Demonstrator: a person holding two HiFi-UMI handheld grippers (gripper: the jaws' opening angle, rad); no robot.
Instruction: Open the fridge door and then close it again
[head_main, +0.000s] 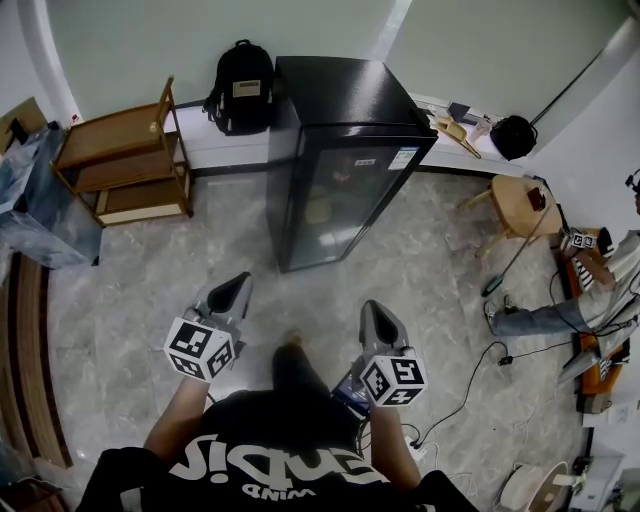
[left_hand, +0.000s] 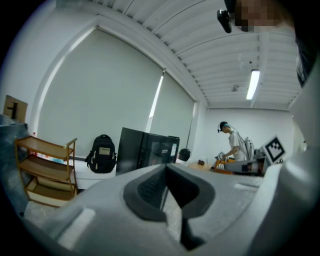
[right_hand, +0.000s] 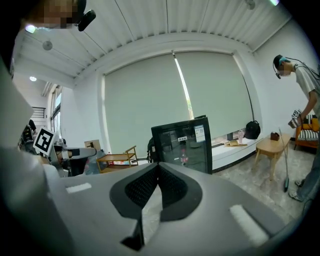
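Observation:
A black fridge (head_main: 340, 150) with a glass door stands against the far wall, its door closed; it also shows in the left gripper view as the fridge (left_hand: 147, 150) and in the right gripper view as the fridge (right_hand: 185, 142). My left gripper (head_main: 240, 287) is held out over the floor, well short of the fridge and to its left, jaws shut with nothing between them. My right gripper (head_main: 372, 313) hangs at a similar distance, slightly to the right, also shut and empty. In both gripper views the pads meet at a point, left gripper (left_hand: 166, 167) and right gripper (right_hand: 158, 167).
A wooden shelf rack (head_main: 125, 165) stands left of the fridge, a black backpack (head_main: 240, 85) on the low ledge between them. A small wooden table (head_main: 522, 205) and a seated person (head_main: 590, 290) are at the right. Cables (head_main: 470, 385) lie on the marble floor.

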